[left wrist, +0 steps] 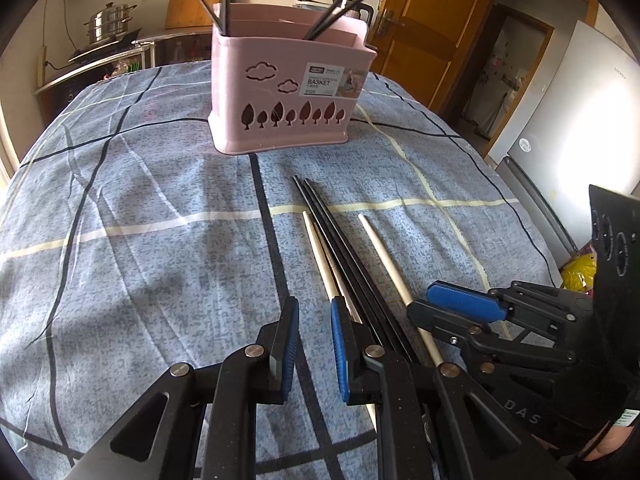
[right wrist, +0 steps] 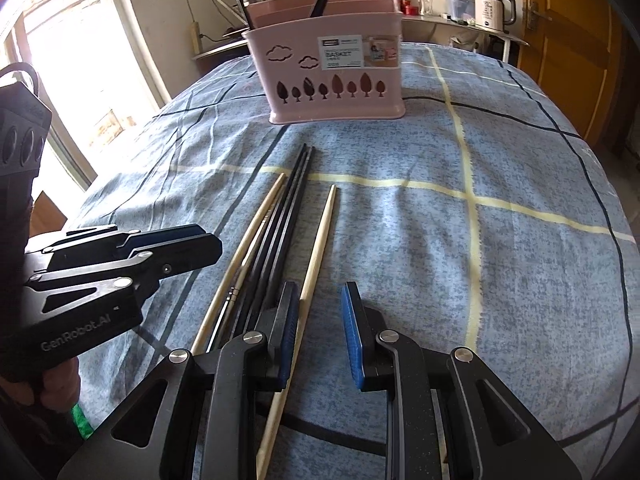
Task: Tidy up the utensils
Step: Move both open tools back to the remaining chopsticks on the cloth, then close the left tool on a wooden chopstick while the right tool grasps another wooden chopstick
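A pink utensil basket [left wrist: 288,92] stands upright on the blue checked tablecloth [left wrist: 140,208], with several black chopsticks in it; it also shows in the right wrist view [right wrist: 332,76]. Black chopsticks [left wrist: 340,248] and two pale wooden chopsticks [left wrist: 384,256] lie on the cloth in front of it, and also show in the right wrist view [right wrist: 280,220]. My left gripper [left wrist: 315,312] is open and empty, just left of the bundle. My right gripper [right wrist: 320,300] is open and empty, with a wooden chopstick [right wrist: 316,248] passing under its left finger.
A steel pot [left wrist: 108,24] stands on a stove at the back left. A wooden door [left wrist: 436,20] and a white fridge [left wrist: 568,120] are beyond the table's right edge. A kettle [right wrist: 490,8] stands on a counter behind the table. A bright window [right wrist: 80,60] is at the left.
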Tool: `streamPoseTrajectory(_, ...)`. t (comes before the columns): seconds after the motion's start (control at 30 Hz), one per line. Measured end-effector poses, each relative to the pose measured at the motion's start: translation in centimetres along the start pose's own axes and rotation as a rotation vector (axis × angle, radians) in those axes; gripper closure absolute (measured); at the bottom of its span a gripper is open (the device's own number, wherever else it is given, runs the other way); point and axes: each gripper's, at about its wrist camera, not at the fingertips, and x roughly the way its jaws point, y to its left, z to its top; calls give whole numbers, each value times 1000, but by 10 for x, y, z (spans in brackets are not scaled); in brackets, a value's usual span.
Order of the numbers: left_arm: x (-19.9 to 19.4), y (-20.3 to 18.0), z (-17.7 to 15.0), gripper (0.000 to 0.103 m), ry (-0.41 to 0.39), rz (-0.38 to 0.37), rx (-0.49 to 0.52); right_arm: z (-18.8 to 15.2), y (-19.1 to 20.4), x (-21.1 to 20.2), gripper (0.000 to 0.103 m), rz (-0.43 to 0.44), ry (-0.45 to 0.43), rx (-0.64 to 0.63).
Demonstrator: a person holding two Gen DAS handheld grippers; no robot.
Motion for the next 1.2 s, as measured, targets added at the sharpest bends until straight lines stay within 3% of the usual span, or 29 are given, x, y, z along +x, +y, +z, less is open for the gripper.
streamPoseTrajectory(0.27,10,-6,0,85,12,27,18,-1,-8,-1,80,8,-1,19)
streamPoseTrajectory(0.43,13,-11,2,78,19,41,22,-1,-8,-2,80,7,-2,25)
streamPoseTrajectory(0.67,17,-22,1,75,16,99,92,-3,-16,-4,80,-7,-4,44)
streamPoseTrajectory(0.77,15,-19,0,79,17,100,95,-3,-18,-5,81,-10,-4,49)
streamPoseTrajectory(0.93,9,-7,-3,98,28,110,65,-3,-22,-6,81,-5,1,65)
streamPoseTrajectory(1.2,11,9,10,98,66,113,29,13,-27,3,81,1,38,94)
